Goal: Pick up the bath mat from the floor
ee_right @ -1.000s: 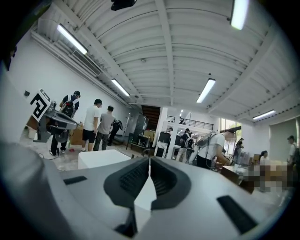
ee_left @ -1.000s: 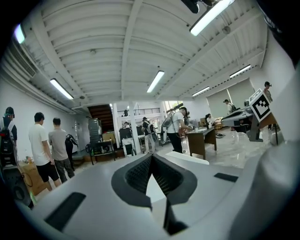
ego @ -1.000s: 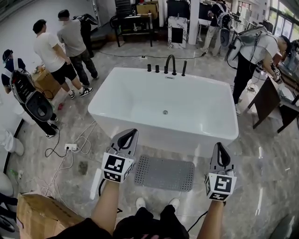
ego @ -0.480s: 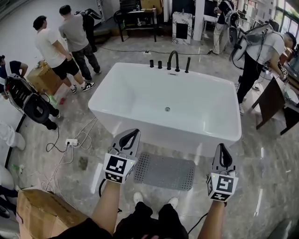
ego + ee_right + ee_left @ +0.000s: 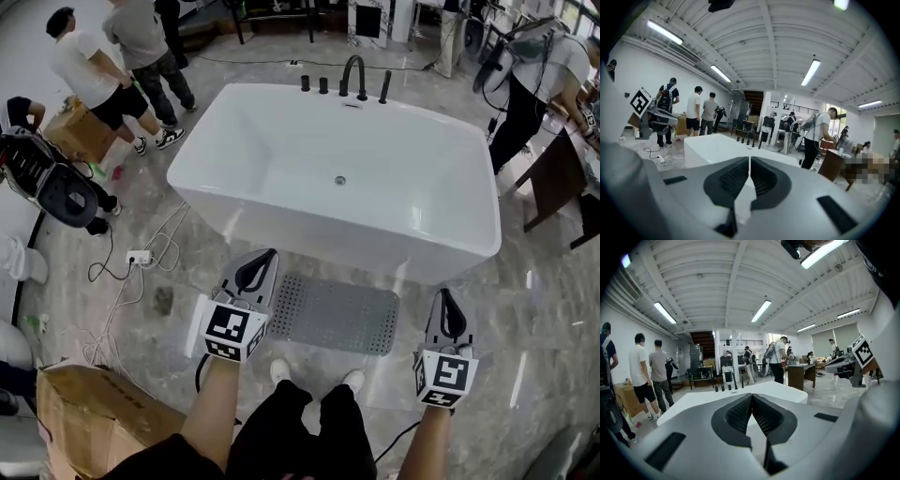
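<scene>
Shut and empty, the left tool (image 5: pixel 264 259) and right tool (image 5: pixel 445 298) are held above the mat's (image 5: pixel 333 314) 9 and 3 o'clock ends, likely to flank it.

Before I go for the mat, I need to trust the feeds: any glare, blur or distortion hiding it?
Head view: sharp, fisheye-bent at edges; glare streaks on glossy floor right of the bath mat, which reads clear. Left and right gripper views: wide-angle warp, dark corners; neither shows the mat.
</scene>
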